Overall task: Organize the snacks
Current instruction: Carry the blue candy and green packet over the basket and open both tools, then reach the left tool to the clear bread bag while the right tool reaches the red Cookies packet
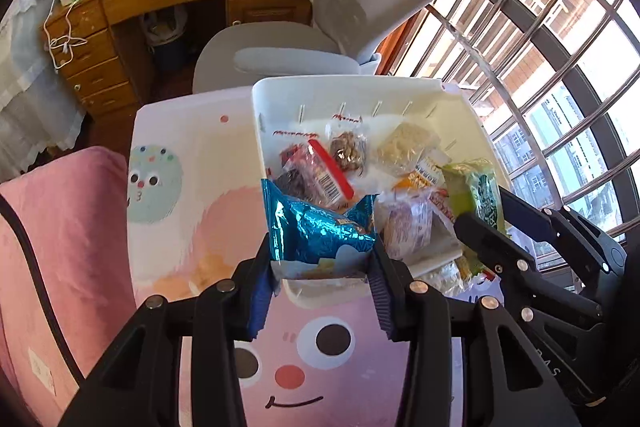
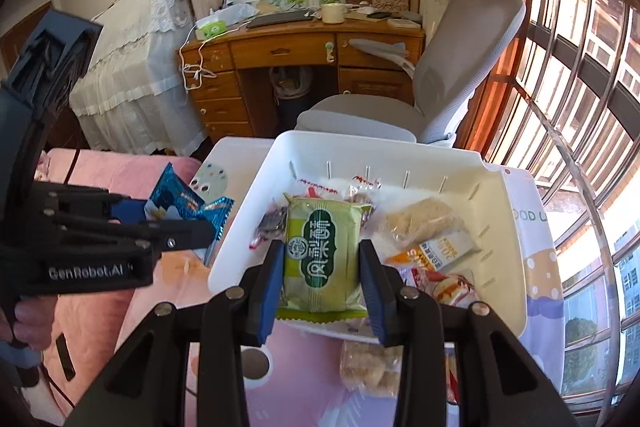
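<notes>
Only the right wrist view shows crackers [image 2: 370,367] on the table below the white bin [image 2: 500,247]. Left gripper [image 1: 322,267] clamps a blue foil packet [image 1: 320,231] at the bin's near edge; right gripper [image 2: 320,279] squeezes a green pastry packet [image 2: 320,251] over it.

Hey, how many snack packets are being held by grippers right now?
2. The left gripper holds a blue foil packet beside the white basket; the right gripper holds a green pineapple cake packet above its front edge.
</notes>
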